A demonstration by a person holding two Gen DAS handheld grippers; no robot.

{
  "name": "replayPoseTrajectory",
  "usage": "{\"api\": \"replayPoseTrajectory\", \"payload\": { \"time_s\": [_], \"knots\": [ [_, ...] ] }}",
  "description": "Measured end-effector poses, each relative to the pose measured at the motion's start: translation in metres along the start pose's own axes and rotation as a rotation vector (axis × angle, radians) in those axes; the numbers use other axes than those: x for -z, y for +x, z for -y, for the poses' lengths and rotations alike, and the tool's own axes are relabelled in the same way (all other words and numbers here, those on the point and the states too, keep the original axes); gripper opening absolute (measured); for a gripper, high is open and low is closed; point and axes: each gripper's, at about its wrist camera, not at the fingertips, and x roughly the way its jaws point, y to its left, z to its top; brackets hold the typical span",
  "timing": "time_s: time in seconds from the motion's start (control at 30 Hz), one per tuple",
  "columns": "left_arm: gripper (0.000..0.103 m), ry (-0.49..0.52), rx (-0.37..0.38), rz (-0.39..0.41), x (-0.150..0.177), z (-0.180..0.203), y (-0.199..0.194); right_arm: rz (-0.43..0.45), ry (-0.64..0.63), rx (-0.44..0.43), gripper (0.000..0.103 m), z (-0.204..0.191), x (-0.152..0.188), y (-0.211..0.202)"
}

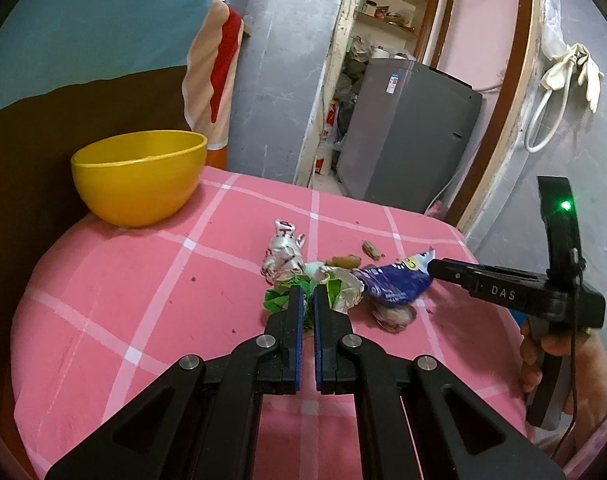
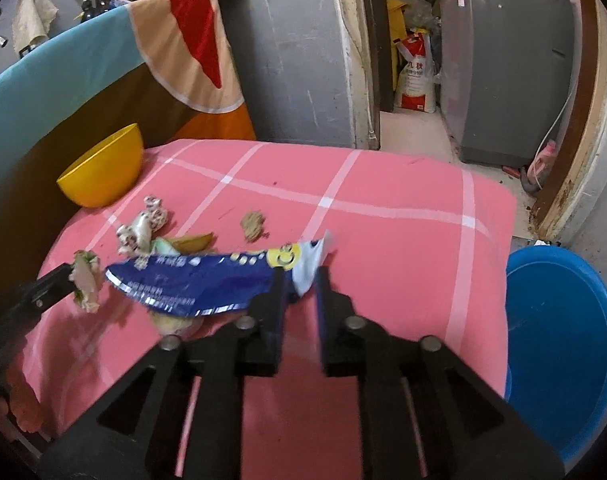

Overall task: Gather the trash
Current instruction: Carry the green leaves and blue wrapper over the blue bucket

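Note:
Trash lies on a pink checked tablecloth (image 1: 143,280). My left gripper (image 1: 308,294) is shut on a crumpled green and silver wrapper (image 1: 343,290); it also shows in the right wrist view (image 2: 85,280). My right gripper (image 2: 299,276) is shut on the end of a blue snack bag (image 2: 191,280), which also shows in the left wrist view (image 1: 395,282). A silver wrapper (image 1: 283,252), a peel piece (image 1: 345,261), a nut shell (image 1: 372,249) and a brownish scrap under the bag (image 1: 395,316) lie around.
A yellow bowl (image 1: 139,176) stands at the table's far left corner. A blue basin (image 2: 563,344) sits on the floor right of the table. A grey washing machine (image 1: 403,136) and a doorway are behind. A draped cloth (image 1: 83,40) is at the left.

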Motion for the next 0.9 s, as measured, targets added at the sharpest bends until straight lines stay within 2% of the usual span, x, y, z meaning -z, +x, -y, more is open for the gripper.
{"api": "replayPoseTrajectory", "payload": {
  "time_s": [0.27,0.37,0.4,0.53,0.77,0.9],
  "knots": [
    [0.003,-0.014,0.003,0.000,-0.002,-0.005,0.008,-0.065,0.032,-0.036,0.023,0.009,-0.013,0.018],
    [0.003,-0.016,0.006,0.000,-0.003,-0.005,0.009,-0.096,0.024,-0.044,0.016,0.007,-0.015,0.027],
    [0.003,-0.017,0.006,0.002,-0.002,-0.004,0.008,-0.096,0.019,-0.048,0.010,0.007,-0.015,0.026],
    [0.003,-0.015,0.002,0.007,-0.002,-0.003,0.005,-0.076,0.009,-0.056,0.007,0.005,-0.013,0.021],
    [0.003,0.006,-0.012,0.050,-0.004,0.004,-0.007,0.045,-0.015,-0.035,0.006,-0.001,-0.007,-0.008],
    [0.003,0.018,-0.007,0.097,-0.010,0.014,-0.017,0.166,-0.034,-0.006,0.006,-0.005,-0.002,-0.036]
  ]
}}
